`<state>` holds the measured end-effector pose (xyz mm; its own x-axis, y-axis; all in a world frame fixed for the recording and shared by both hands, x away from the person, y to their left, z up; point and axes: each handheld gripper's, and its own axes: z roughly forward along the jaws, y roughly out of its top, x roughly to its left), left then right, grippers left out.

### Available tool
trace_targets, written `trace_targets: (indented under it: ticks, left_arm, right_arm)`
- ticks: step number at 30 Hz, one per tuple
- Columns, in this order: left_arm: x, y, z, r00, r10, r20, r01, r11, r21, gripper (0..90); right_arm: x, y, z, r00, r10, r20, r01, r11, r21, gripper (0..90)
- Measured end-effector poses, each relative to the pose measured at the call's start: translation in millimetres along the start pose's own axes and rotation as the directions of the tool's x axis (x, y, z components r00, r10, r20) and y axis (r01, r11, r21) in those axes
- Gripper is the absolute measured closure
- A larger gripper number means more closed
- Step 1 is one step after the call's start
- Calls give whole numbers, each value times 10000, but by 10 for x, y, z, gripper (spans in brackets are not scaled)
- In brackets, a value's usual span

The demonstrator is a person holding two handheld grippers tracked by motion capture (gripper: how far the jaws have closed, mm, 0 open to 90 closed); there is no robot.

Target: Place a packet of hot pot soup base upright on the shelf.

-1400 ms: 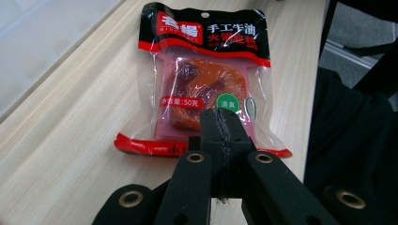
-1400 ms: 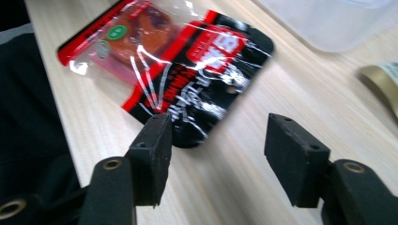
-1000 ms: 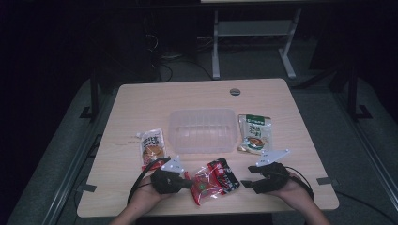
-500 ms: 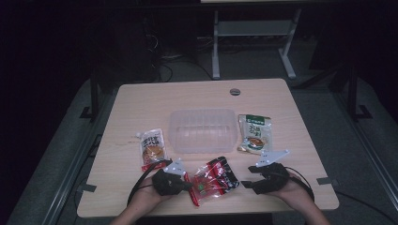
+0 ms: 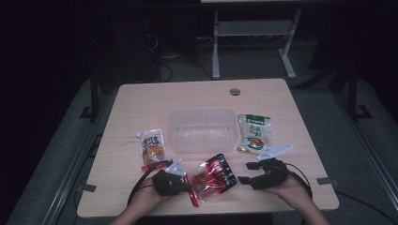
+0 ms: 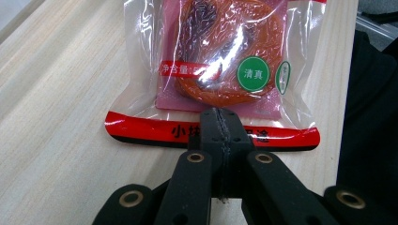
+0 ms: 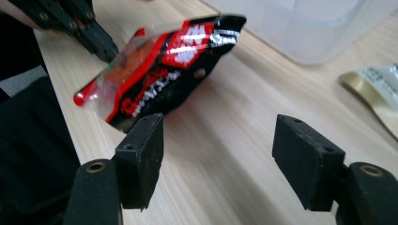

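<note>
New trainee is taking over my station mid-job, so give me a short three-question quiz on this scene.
1. True or false: the left gripper is shut on the red snack packet.
2. What lies right of the clear plastic tub in the high view? A) the green-and-gold packet B) a bottle C) a cup
3. Are the right gripper fingers open or shut?

Key: 1 true; 2 A; 3 open, nothing between them.

left gripper [image 5: 187, 183] clamps the red snack packet's [image 5: 213, 177] edge; right gripper [image 5: 248, 172] gapes just beside it; clear tub [image 5: 202, 130] lies behind, two packets flanking
</note>
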<state>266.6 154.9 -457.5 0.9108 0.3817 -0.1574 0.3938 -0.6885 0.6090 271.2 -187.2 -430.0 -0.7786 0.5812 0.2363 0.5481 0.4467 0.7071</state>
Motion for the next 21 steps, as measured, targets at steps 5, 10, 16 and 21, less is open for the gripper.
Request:
trace_targets:
  ticks: [5, 10, 16, 21]
  left_arm:
    - [-1, -2, 3, 10000, -57, 16, 57, 10000, -52, 898]
    - [5, -1, 1, 10000, -7, 28, 7, 10000, -20, 898]
    - [1, -1, -1, 10000, 46, -26, -46, 10000, -8, 898]
    - [0, 1, -2, 10000, 17, -22, -17, 10000, 3, 898]
  right_arm:
    - [-5, 99, 49, 9999, -65, -112, 64, 9999, -106, 337]
    - [-18, 179, 134, 9992, -35, -404, 30, 9999, -136, 341]
    - [-38, 288, 288, 9964, 145, -835, -145, 9999, 1, 364]
    - [-50, 257, 411, 9934, 266, -1119, -206, 9983, 547, 370]
